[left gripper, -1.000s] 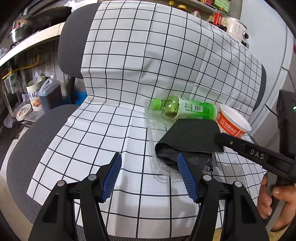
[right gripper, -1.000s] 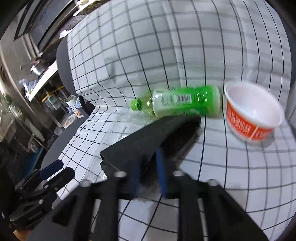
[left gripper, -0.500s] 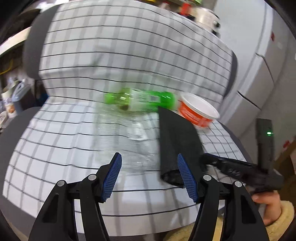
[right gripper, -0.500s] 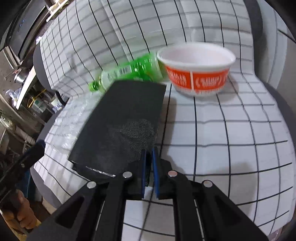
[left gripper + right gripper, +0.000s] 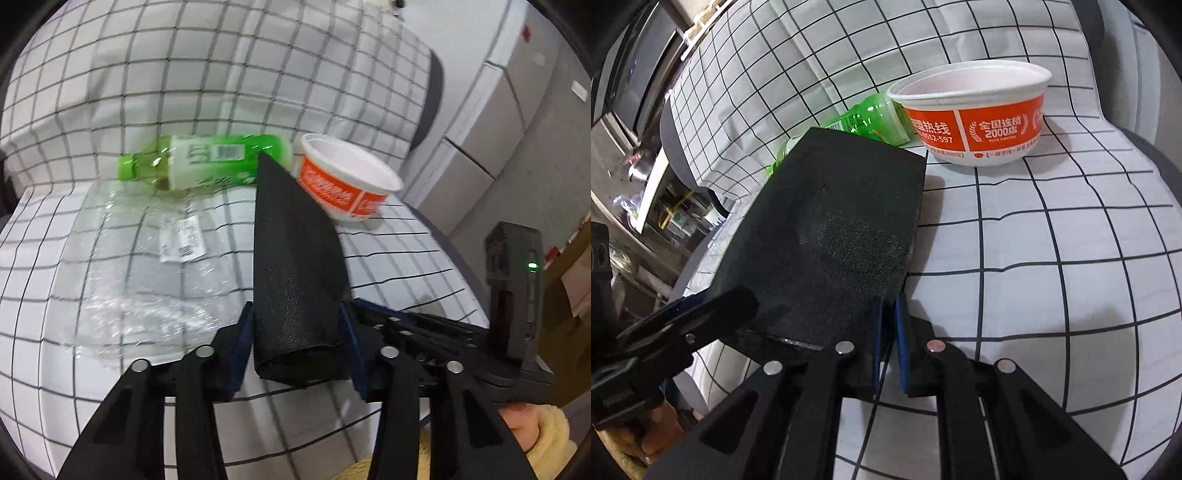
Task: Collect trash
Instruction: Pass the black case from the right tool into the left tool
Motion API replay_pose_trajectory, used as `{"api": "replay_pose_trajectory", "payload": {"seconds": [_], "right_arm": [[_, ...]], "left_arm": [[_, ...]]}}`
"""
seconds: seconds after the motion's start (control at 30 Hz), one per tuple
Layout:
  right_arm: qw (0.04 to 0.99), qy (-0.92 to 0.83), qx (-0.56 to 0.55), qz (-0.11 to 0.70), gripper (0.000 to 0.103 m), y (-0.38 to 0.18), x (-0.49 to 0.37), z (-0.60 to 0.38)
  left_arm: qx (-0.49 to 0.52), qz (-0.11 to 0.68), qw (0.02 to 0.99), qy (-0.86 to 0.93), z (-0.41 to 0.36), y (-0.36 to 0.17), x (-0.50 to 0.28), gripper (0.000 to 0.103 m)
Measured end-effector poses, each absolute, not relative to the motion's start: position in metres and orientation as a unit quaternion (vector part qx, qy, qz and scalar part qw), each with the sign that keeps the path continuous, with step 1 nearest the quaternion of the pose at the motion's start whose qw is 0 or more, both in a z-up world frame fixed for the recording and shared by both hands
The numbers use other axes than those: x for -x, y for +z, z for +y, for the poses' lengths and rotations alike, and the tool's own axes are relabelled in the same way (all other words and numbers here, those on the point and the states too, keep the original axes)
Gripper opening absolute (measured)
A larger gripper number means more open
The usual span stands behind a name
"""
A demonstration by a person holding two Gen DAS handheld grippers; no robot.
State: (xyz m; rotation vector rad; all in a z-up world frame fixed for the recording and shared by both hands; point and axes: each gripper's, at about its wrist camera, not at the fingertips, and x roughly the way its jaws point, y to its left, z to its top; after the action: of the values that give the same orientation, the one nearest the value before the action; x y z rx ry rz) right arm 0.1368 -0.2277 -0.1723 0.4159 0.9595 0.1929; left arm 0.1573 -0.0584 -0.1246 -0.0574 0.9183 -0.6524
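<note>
Now that the left hand-held gripper [image 5: 297,343] has swung in from the bare cloth to the near end of the black bag [image 5: 295,280], its jaws have just been closing with the bag's mouth sitting between them. Looks like the blue pads are right against both sides, though blur makes actual pressing hard to call. The right hand-held gripper [image 5: 888,343] is clamped shut on the bag's near right corner, so both tools are on the same end. My guess: they're about to pull it open so the trash can go in.

Nothing's collected yet. Just past the bag on the left lies crinkly clear plastic wrap [image 5: 147,266], flat on the checked cloth [image 5: 388,266] draped over the chair. Farther back the green bottle [image 5: 207,162] lies on its side, with the orange-and-white bowl [image 5: 347,184] just beside it on the right.
</note>
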Motion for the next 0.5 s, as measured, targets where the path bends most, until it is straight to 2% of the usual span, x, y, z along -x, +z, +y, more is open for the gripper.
{"api": "replay_pose_trajectory", "payload": {"seconds": [0.13, 0.23, 0.33, 0.4, 0.47, 0.5], "right_arm": [[0.856, 0.107, -0.229, 0.451, 0.008, -0.177, -0.133, -0.238], [0.848, 0.119, -0.255, 0.449, 0.008, -0.181, -0.13, -0.247], [0.847, 0.122, -0.258, 0.447, 0.008, -0.181, -0.127, -0.249], [0.849, 0.121, -0.254, 0.447, 0.008, -0.18, -0.126, -0.248], [0.85, 0.118, -0.252, 0.446, 0.012, -0.177, -0.121, -0.252], [0.853, 0.113, -0.251, 0.445, 0.021, -0.174, -0.118, -0.255]], "left_arm": [[0.071, 0.407, 0.839, -0.354, -0.065, -0.11, -0.147, 0.042], [0.046, 0.409, 0.847, -0.335, -0.081, -0.113, -0.148, 0.045], [0.014, 0.426, 0.85, -0.312, -0.098, -0.123, -0.154, 0.042], [-0.011, 0.432, 0.853, -0.292, -0.107, -0.13, -0.154, 0.031], [-0.02, 0.427, 0.86, -0.28, -0.105, -0.131, -0.155, 0.013], [-0.01, 0.426, 0.86, -0.282, -0.102, -0.13, -0.154, 0.012]]}}
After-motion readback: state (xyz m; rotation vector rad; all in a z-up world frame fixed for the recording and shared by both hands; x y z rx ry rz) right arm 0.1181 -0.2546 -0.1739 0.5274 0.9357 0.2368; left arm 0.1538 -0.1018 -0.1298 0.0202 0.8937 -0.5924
